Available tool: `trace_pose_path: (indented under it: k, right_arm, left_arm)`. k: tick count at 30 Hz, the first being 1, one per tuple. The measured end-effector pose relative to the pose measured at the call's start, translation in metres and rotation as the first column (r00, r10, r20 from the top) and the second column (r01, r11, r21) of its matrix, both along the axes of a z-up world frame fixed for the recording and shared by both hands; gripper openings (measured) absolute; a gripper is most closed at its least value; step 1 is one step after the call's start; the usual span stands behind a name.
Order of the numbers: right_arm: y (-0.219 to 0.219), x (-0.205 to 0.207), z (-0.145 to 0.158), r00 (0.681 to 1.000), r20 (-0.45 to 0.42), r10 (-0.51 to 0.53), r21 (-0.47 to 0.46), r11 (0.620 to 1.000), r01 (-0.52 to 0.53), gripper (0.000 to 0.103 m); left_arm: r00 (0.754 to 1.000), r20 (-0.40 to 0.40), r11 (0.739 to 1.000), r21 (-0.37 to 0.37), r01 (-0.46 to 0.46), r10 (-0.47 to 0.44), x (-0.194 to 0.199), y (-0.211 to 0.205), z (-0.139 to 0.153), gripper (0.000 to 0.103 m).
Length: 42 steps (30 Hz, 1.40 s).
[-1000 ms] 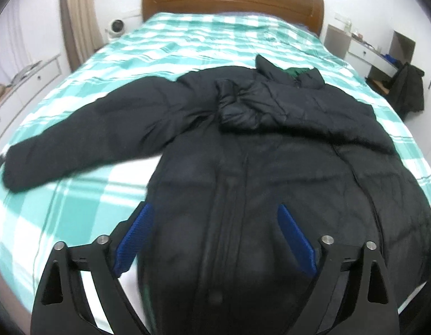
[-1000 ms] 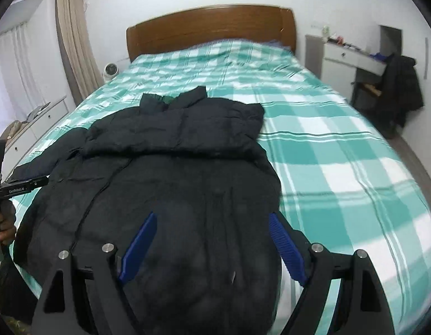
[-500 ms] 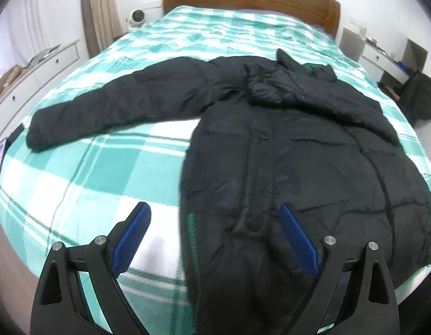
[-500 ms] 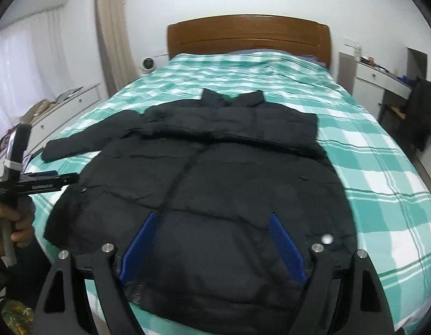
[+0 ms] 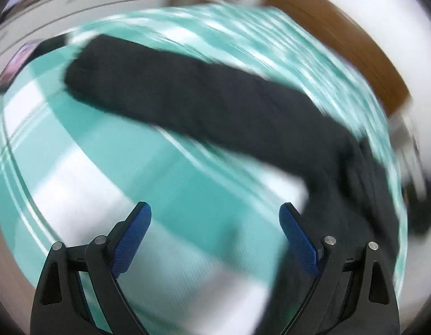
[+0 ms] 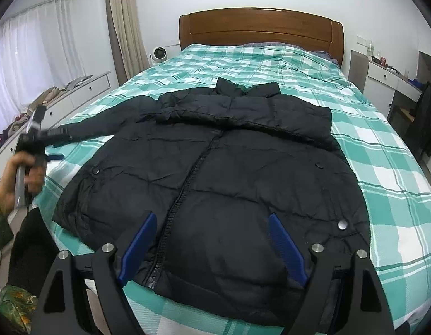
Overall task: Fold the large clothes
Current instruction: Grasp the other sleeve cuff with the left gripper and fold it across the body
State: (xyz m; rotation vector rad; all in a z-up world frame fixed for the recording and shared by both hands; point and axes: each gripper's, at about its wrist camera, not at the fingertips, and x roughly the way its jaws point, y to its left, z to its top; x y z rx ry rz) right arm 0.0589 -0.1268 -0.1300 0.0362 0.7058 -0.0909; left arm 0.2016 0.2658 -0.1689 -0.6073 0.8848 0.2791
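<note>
A large black puffer jacket [image 6: 215, 167] lies front up on the bed, zipper closed, collar toward the headboard. One sleeve is folded across the chest; the other sleeve [image 5: 201, 106] stretches out flat to the left. My left gripper [image 5: 215, 215] is open and empty, over the bedspread just short of that sleeve; the view is blurred. It also shows in the right wrist view [image 6: 52, 156], near the sleeve's cuff. My right gripper [image 6: 212, 223] is open and empty above the jacket's hem.
The bed [image 6: 382, 181] has a green-and-white checked cover and a wooden headboard [image 6: 260, 25]. A white dresser [image 6: 76, 95] with clothes on it stands along the left. A desk [image 6: 391, 81] and a chair with a dark garment stand on the right.
My left gripper has swung quickly left, from over the jacket body toward the outstretched sleeve. My right gripper has pulled back and centred on the hem. Both stay open.
</note>
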Motion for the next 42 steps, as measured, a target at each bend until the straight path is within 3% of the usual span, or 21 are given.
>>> trace_pose_path:
  k: [3, 5, 9, 10, 11, 13, 16, 17, 19, 22, 24, 27, 30, 31, 33, 34, 36, 37, 38, 41, 42]
  right_arm:
    - [0.000, 0.006, -0.001, 1.000, -0.009, -0.002, 0.013, 1.000, 0.002, 0.084]
    - [0.004, 0.007, -0.002, 1.000, -0.008, 0.006, 0.010, 1.000, -0.006, 0.084]
    - [0.014, 0.010, -0.006, 0.999, -0.032, 0.037, -0.011, 0.999, -0.038, 0.084]
    - [0.016, 0.011, -0.007, 0.999, -0.036, 0.040, -0.014, 0.999, -0.041, 0.084]
    - [0.017, 0.011, -0.009, 0.998, -0.043, 0.044, -0.016, 0.999, -0.045, 0.084]
    - [0.018, 0.012, -0.012, 0.998, -0.053, 0.046, -0.011, 0.999, -0.046, 0.084]
    - [0.018, 0.012, -0.013, 0.998, -0.055, 0.043, 0.006, 0.999, -0.043, 0.084]
    - [0.018, 0.012, -0.012, 0.998, -0.052, 0.042, 0.009, 0.999, -0.042, 0.084]
    - [0.016, 0.010, -0.012, 0.998, -0.047, 0.044, 0.021, 0.999, -0.043, 0.084]
    - [0.015, 0.008, -0.012, 0.998, -0.039, 0.041, 0.034, 0.999, -0.040, 0.084]
    - [0.013, 0.004, -0.009, 0.999, -0.025, 0.033, 0.041, 0.999, -0.032, 0.084]
    - [0.008, -0.003, -0.004, 1.000, -0.003, 0.012, 0.057, 0.998, -0.012, 0.084]
    - [0.001, -0.014, 0.002, 1.000, 0.021, -0.014, 0.064, 0.998, 0.012, 0.084]
    - [-0.002, -0.019, 0.003, 0.999, 0.029, -0.023, 0.064, 0.998, 0.021, 0.084]
    - [-0.009, -0.028, 0.005, 0.998, 0.040, -0.041, 0.070, 0.997, 0.038, 0.084]
    - [-0.014, -0.031, 0.005, 0.998, 0.045, -0.051, 0.074, 0.996, 0.047, 0.084]
    - [-0.026, -0.038, 0.005, 0.996, 0.046, -0.079, 0.082, 0.994, 0.075, 0.084]
    - [-0.029, -0.038, 0.005, 0.995, 0.044, -0.088, 0.085, 0.993, 0.084, 0.084]
    - [-0.037, -0.039, 0.006, 0.993, 0.044, -0.107, 0.093, 0.990, 0.102, 0.084]
    - [-0.058, -0.039, 0.016, 0.989, 0.049, -0.141, 0.123, 0.983, 0.134, 0.084]
    - [-0.065, -0.036, 0.021, 0.989, 0.051, -0.141, 0.140, 0.981, 0.133, 0.084]
  left_arm:
    - [0.984, -0.011, 0.980, -0.085, -0.179, 0.179, 0.028, 0.054, -0.015, 0.094]
    - [0.971, -0.021, 0.964, -0.118, -0.239, 0.238, 0.041, 0.077, -0.026, 0.094]
    - [0.937, 0.017, 0.935, -0.071, -0.347, 0.349, 0.056, 0.104, -0.028, 0.090]
    - [0.933, 0.026, 0.932, -0.059, -0.357, 0.359, 0.055, 0.104, -0.027, 0.075]
    - [0.929, 0.036, 0.930, -0.038, -0.366, 0.367, 0.054, 0.103, -0.024, 0.043]
    - [0.939, 0.042, 0.939, 0.009, -0.342, 0.342, 0.061, 0.104, -0.023, 0.012]
    - [0.955, 0.091, 0.947, 0.132, -0.293, 0.283, 0.057, 0.089, 0.001, 0.007]
    - [0.965, 0.127, 0.942, 0.219, -0.254, 0.230, 0.057, 0.072, 0.019, 0.007]
    - [0.975, 0.179, 0.919, 0.346, -0.187, 0.131, 0.058, 0.043, 0.047, 0.007]
    - [0.961, 0.260, 0.831, 0.553, -0.067, -0.096, 0.052, -0.025, 0.098, 0.007]
    - [0.923, 0.285, 0.752, 0.659, 0.008, -0.260, 0.044, -0.078, 0.126, 0.007]
    - [0.852, 0.266, 0.646, 0.756, 0.107, -0.452, 0.029, -0.154, 0.145, 0.007]
    - [0.771, 0.200, 0.544, 0.811, 0.216, -0.605, 0.013, -0.228, 0.141, 0.007]
    - [0.752, 0.181, 0.523, 0.816, 0.244, -0.633, 0.011, -0.244, 0.137, 0.007]
    - [0.694, 0.101, 0.452, 0.823, 0.344, -0.712, 0.002, -0.290, 0.115, 0.010]
    - [0.675, 0.065, 0.426, 0.818, 0.386, -0.735, -0.001, -0.305, 0.106, 0.015]
    - [0.614, -0.052, 0.360, 0.771, 0.526, -0.788, -0.006, -0.341, 0.074, 0.040]
    - [0.593, -0.091, 0.350, 0.733, 0.583, -0.800, -0.009, -0.353, 0.059, 0.069]
    - [0.576, -0.111, 0.360, 0.680, 0.638, -0.810, -0.017, -0.361, 0.042, 0.079]
    - [0.538, -0.113, 0.380, 0.588, 0.714, -0.835, -0.042, -0.359, 0.024, 0.079]
    - [0.541, -0.104, 0.394, 0.573, 0.719, -0.835, -0.050, -0.353, 0.022, 0.079]
